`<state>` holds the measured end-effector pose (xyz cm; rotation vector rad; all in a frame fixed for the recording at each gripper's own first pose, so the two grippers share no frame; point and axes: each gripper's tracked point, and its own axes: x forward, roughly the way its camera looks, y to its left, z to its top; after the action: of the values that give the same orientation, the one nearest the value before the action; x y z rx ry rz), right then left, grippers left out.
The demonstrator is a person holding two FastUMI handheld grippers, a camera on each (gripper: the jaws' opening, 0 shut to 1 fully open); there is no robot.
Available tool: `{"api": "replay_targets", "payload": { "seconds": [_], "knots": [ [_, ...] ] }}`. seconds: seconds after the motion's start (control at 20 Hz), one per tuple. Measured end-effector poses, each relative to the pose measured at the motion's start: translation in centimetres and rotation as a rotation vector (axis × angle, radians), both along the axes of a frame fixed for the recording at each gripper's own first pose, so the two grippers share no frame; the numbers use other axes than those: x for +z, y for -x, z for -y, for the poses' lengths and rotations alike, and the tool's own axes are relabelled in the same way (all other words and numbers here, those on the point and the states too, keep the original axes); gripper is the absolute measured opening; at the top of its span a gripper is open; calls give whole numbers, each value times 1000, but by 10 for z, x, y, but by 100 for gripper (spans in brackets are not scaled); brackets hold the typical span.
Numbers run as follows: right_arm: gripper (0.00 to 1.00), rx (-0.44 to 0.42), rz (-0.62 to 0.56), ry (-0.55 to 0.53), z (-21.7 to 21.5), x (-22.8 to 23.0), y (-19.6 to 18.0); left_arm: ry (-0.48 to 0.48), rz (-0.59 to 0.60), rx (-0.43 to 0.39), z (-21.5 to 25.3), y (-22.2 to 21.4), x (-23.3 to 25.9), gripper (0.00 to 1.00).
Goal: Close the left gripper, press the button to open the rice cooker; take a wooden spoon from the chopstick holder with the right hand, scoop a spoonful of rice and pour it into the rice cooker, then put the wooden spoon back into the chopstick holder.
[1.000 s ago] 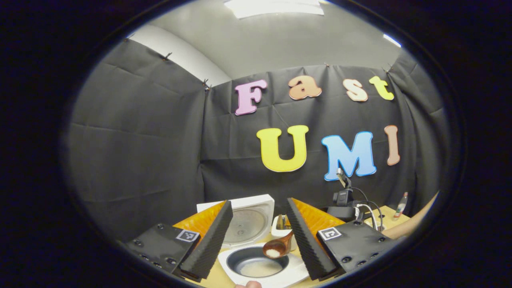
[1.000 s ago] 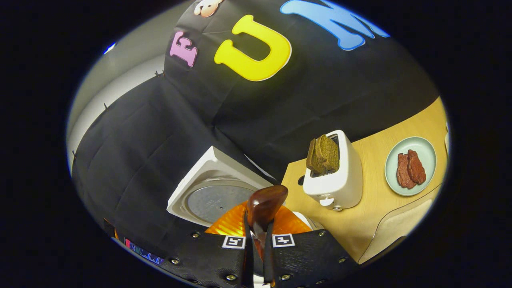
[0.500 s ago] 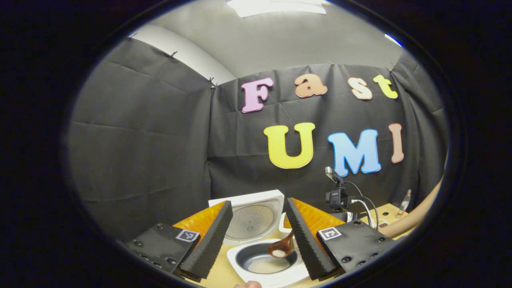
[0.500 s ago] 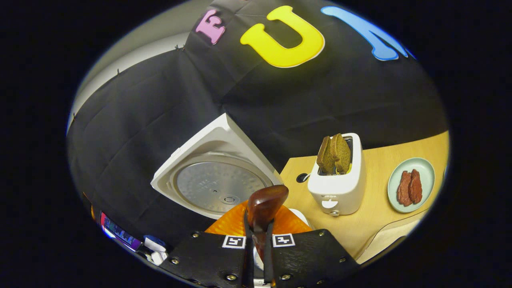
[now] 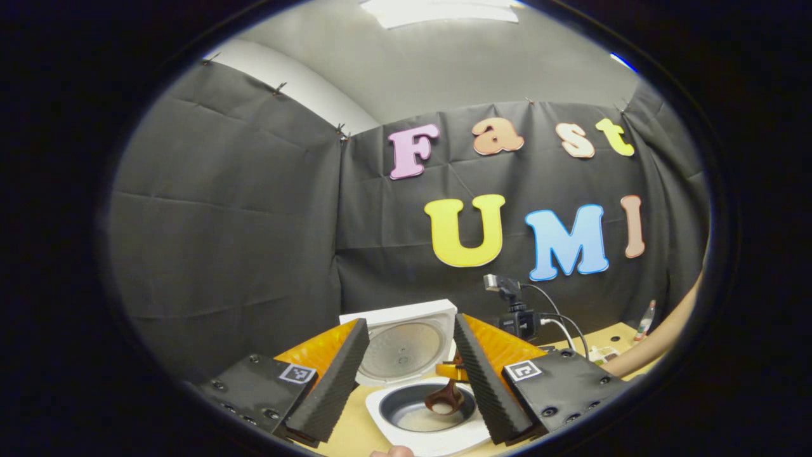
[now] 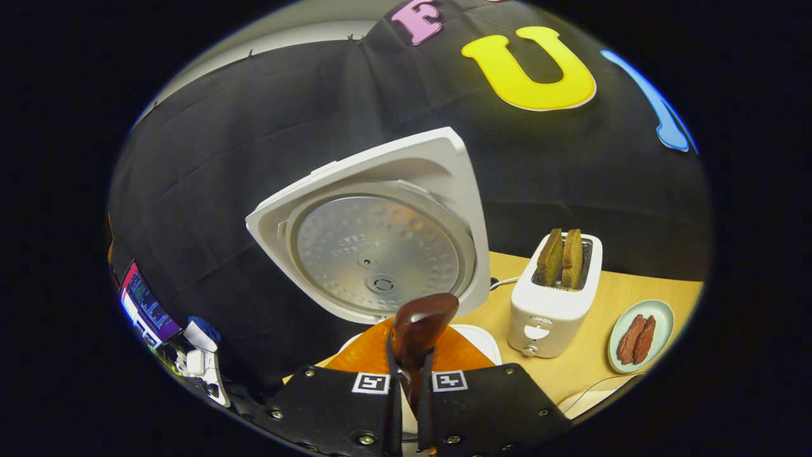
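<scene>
The white rice cooker (image 5: 387, 406) stands open, its lid (image 5: 405, 343) tilted up at the back. White rice (image 5: 415, 420) lies on the bottom of its dark inner pot. The wooden spoon (image 5: 446, 398) hangs over the pot with its bowl tipped downward. My left gripper (image 5: 409, 325) is open, its fingers standing apart on either side of the cooker, above and short of it. In the right gripper view my right gripper (image 6: 409, 365) is shut on the spoon's handle (image 6: 422, 320), right in front of the lid's metal inner face (image 6: 377, 247).
A white toaster (image 6: 549, 311) holding two slices of dark bread stands on the wooden table (image 6: 602, 285) right of the cooker. Beyond it is a pale green plate (image 6: 653, 314) with meat slices. A person's arm (image 5: 660, 343) reaches in from the right. A lit screen (image 6: 144, 303) sits far left.
The right gripper has rolled and dropped toward the pot, tipping the spoon from level with rice in it to bowl-down. The lid looms larger in the right gripper view. The left gripper stays open.
</scene>
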<state>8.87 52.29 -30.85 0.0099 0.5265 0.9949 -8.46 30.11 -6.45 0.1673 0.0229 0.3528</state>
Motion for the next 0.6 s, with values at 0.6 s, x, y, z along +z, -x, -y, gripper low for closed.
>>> {"api": "replay_targets", "payload": {
  "seconds": [0.6],
  "knots": [
    [10,111,129,92,-10,2,13,-13,6,7,2,8,-1,97]
  ]
}}
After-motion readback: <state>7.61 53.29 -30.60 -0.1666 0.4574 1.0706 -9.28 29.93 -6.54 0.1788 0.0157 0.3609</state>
